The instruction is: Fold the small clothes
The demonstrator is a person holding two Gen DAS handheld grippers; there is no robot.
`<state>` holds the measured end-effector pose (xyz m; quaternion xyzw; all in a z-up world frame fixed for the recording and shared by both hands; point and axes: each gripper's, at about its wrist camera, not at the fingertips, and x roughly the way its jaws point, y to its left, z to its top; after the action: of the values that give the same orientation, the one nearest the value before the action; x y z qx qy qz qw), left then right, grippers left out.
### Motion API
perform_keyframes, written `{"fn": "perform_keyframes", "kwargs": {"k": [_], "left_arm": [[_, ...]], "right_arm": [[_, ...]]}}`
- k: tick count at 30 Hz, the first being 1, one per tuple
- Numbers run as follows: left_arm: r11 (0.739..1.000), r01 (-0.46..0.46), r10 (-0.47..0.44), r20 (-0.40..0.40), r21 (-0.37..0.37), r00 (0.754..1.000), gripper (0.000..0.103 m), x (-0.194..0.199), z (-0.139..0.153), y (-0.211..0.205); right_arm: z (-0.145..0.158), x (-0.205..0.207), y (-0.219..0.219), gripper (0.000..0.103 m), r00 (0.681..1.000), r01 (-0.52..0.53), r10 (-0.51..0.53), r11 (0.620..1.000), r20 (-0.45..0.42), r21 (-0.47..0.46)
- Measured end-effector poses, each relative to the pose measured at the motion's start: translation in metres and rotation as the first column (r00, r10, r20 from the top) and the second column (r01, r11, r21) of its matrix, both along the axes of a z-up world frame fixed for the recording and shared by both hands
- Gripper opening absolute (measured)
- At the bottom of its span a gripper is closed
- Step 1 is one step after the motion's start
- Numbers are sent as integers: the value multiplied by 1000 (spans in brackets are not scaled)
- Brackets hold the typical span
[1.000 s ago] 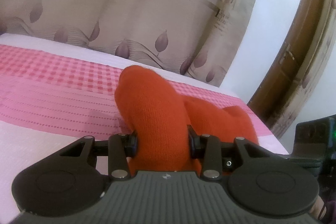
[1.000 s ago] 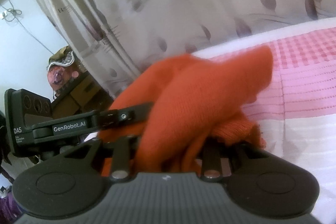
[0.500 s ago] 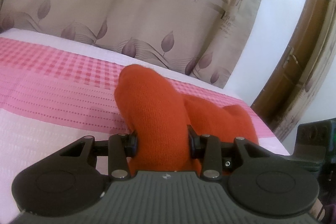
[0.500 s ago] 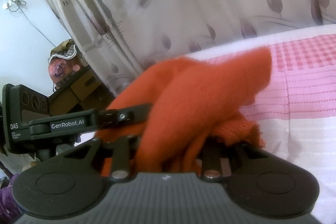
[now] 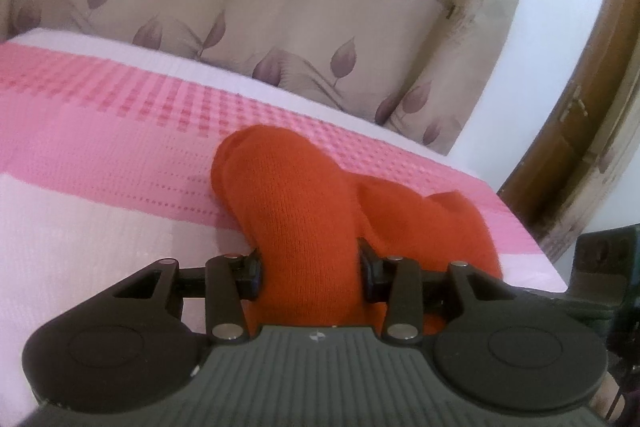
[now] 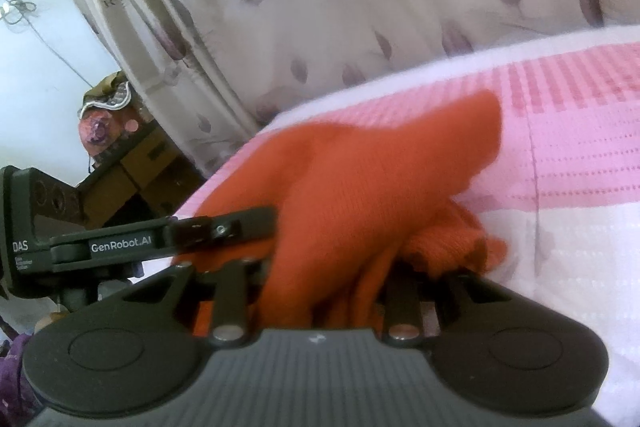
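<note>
Two grippers, one orange knit garment: my left gripper pinches a bunched fold, jaws just easing wider; my right gripper clamps the other bunch. Garment hangs just above the pink bedspread. Risk: the loosening left pinch drops its fold.

Ahead of the fingers lies a bed under a pink and white cover with a band of small pink checks. Beyond its far edge hangs a beige curtain printed with mauve leaves and some lettering. To the right of the fingers in the left wrist view stands a white wall and past it a brown wooden door with a handle. To the left of the fingers in the right wrist view a pale wall carries a thin wire, and stacked cardboard boxes sit beneath a cloth-topped bundle. Soft daylight fills the room.
</note>
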<state>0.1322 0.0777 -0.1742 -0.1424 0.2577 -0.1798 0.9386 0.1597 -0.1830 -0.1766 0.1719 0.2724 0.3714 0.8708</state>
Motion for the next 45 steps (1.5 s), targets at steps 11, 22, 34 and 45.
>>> {"fn": "perform_keyframes", "kwargs": {"k": [11, 22, 34, 45], "left_arm": [[995, -98, 97, 50, 20, 994, 87, -8, -13, 19], [968, -243, 212, 311, 64, 926, 103, -59, 10, 14], [924, -348, 271, 369, 158, 889, 103, -92, 61, -14], [909, -412, 338, 479, 56, 810, 103, -128, 98, -24]], "right_arm": [[-26, 2, -17, 52, 997, 37, -38, 999, -70, -18], [0, -77, -28, 83, 947, 301, -284, 947, 147, -108], [23, -165, 1, 103, 803, 502, -419, 859, 424, -102], [34, -175, 0, 103, 812, 482, -410, 873, 416, -80]]}}
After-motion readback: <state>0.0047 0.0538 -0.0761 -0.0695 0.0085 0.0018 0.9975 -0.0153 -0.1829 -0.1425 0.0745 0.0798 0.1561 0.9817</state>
